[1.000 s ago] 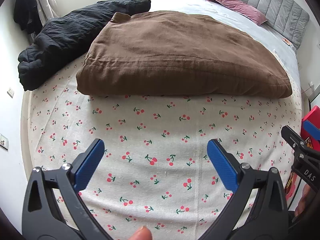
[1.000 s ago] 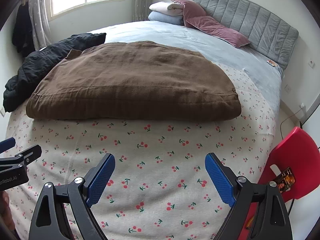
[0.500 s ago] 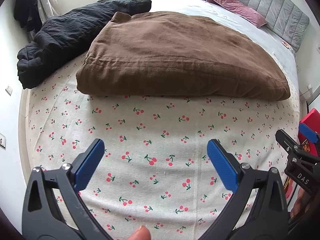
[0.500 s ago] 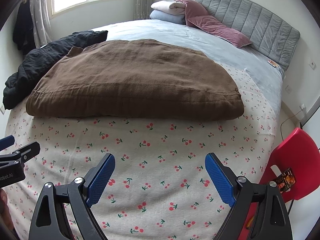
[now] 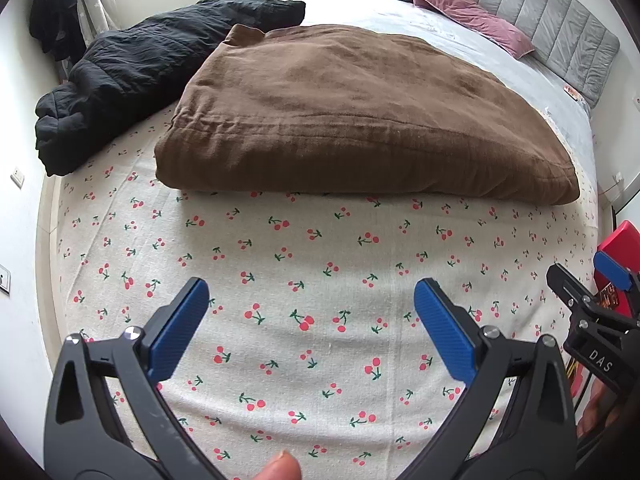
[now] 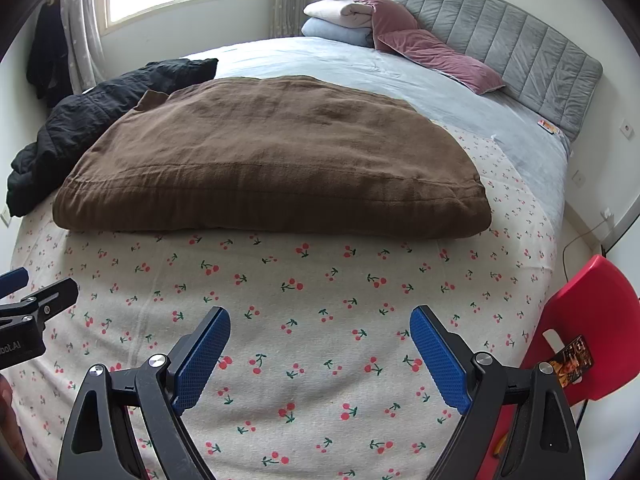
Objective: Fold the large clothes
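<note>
Far left: black garment (image 5: 152, 76) bunched along left bed edge, near end touching brown garment's far-left corner; dark clothes (image 6: 46, 56) hung by window curtain. Center: brown garment (image 5: 352, 120) lay folded flat, thick rectangle, on cherry-print sheet (image 5: 320, 264), folded near edge facing cameras, small collar-like flap sticking out at far-left corner. Same brown garment (image 6: 272, 160) in right wrist view, spanning most of bed width, grey bedding (image 6: 360, 68) behind it. Near center: left tool (image 5: 311, 312) spread wide, blue pads (image 5: 180, 324) well apart, nothing between them, hovering over bare sheet, apart from the brown garment. Fingertip visible at bottom edge of left wrist view. Right tool (image 6: 320, 346) likewise spread wide, gripping nothing, over sheet near the foot of bed, apart from garment. Each tool seen at the other's frame edge, side by side. Far right: pink pillows (image 6: 436, 56) and folded blankets (image 6: 340, 20) against grey headboard (image 6: 520, 36); red chair (image 6: 596, 320) just beside bed's near-right corner.
</note>
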Motion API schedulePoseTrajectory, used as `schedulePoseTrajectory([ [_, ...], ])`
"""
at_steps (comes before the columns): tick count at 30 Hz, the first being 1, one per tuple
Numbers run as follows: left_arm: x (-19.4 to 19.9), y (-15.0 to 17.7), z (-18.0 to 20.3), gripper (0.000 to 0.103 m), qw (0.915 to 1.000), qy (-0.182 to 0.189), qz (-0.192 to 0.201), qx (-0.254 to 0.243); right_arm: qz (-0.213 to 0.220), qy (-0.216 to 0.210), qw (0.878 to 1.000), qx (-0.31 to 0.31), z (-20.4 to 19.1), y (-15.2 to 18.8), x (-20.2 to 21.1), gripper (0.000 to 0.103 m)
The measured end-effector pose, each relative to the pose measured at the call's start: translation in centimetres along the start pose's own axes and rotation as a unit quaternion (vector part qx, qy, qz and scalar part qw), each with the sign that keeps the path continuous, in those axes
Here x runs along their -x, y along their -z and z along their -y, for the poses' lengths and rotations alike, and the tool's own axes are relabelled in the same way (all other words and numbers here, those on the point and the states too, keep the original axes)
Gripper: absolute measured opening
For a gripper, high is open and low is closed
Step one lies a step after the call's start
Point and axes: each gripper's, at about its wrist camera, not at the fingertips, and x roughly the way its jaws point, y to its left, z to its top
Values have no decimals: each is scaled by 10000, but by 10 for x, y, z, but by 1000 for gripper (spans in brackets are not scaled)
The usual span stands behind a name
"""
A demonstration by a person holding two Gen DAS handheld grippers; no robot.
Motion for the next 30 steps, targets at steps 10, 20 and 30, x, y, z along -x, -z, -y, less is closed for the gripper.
schedulePoseTrajectory([
  [10, 0, 1, 0, 102, 10000, -20, 2, -15, -7, -5, 10000, 10, 1, 0, 0, 92],
  [20, -1, 2, 2, 102, 10000, -4, -14, -45, 2, -14, 10000, 23, 3, 2, -2, 92],
  [30, 0, 3, 3, 102, 10000, -1, -15, -52, 24, -25, 10000, 61, 2, 2, -1, 92],
])
